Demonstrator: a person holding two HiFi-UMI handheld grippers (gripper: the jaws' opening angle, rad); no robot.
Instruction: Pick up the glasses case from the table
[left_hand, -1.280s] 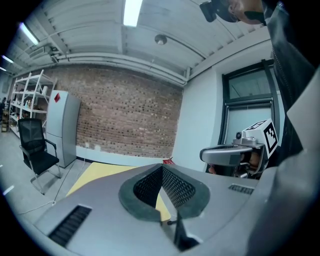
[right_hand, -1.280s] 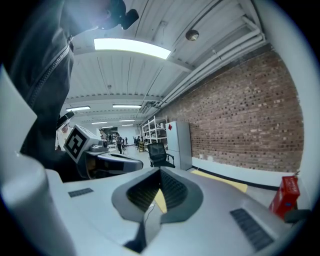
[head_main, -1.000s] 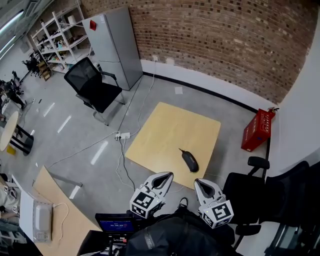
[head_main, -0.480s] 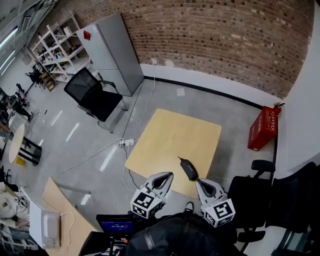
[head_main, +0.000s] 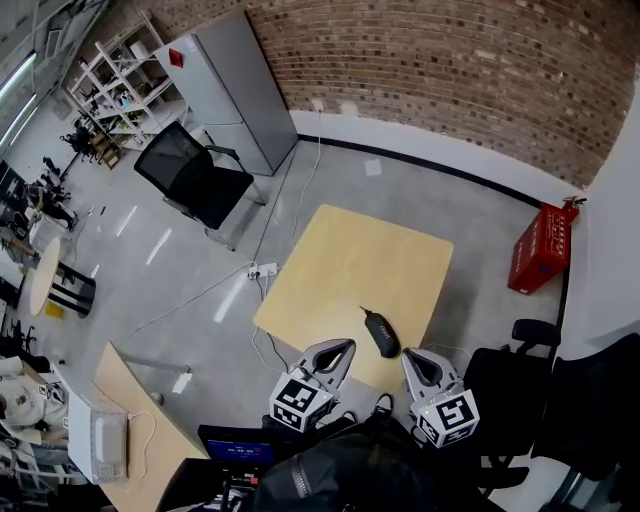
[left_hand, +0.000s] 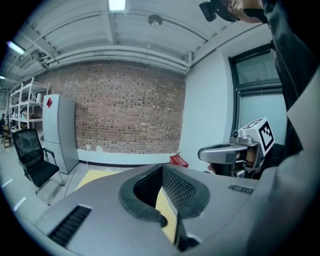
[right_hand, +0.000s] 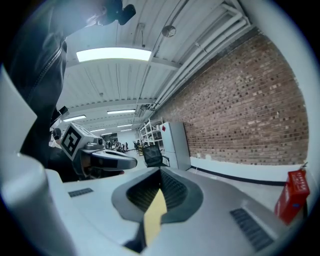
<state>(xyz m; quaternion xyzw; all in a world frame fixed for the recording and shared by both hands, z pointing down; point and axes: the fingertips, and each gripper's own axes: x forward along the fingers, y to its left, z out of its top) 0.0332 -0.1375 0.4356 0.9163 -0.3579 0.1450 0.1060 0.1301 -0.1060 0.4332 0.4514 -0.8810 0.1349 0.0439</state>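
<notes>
The dark glasses case (head_main: 381, 334) lies near the lower edge of the wooden table (head_main: 340, 260), mid-frame. Just below it, the left gripper (head_main: 338, 349) and right gripper (head_main: 416, 358) hover clenched and empty, clear of it.

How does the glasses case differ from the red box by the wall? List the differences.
Colour: the glasses case is black, the red box is red.
Place: the glasses case lies on the table by its near edge; the red box stands on the floor against the wall.
Shape: the case is rounded, the box flat-sided.
Shared: nothing holds either.
</notes>
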